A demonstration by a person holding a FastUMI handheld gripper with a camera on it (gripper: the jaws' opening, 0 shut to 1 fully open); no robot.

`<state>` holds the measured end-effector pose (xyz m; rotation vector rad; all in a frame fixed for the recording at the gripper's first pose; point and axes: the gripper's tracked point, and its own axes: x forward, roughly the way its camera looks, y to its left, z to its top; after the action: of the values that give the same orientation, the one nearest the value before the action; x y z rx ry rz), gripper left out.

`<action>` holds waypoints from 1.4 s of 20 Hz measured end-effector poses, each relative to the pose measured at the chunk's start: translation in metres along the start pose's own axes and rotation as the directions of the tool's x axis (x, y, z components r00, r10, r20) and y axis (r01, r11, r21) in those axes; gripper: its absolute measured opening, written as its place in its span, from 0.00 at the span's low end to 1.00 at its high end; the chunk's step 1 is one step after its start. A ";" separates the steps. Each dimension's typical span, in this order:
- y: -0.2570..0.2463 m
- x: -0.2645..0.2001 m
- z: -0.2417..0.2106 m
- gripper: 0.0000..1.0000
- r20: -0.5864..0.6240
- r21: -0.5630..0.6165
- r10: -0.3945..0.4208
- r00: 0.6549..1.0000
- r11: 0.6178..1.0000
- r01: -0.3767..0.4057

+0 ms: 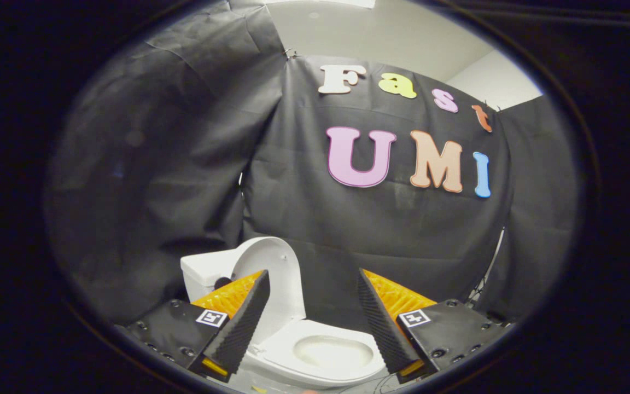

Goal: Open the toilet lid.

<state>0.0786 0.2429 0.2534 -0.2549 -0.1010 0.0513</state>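
Observation:
A white toilet (315,355) stands below and ahead of my gripper (312,282). Its lid (274,273) is raised upright and leans back against the white tank (205,271). The seat ring (287,347) lies down around the bowl, whose inside shows between my fingers. My gripper is open, with nothing between its fingers. The left finger (244,320) overlaps part of the lid and tank in the view; I cannot tell whether it touches the lid. The right finger (380,323) is clear of the toilet, to the right of the bowl.
Black cloth booth walls (184,164) close in behind and to the left of the toilet. A pale ceiling and wall (402,38) show above the cloth. Thin cables hang by the cloth's right edge (490,262).

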 end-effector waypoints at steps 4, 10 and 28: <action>-0.006 -0.009 -0.032 0.98 -0.044 -0.026 0.027 0.999 0.999 -0.028; -0.011 -0.012 -0.092 0.98 -0.138 -0.003 0.054 0.989 0.999 -0.055; -0.081 -0.026 -0.131 0.98 -0.153 0.062 -0.076 0.985 0.994 0.086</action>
<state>0.0696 0.1300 0.1451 -0.1855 0.0405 -0.0455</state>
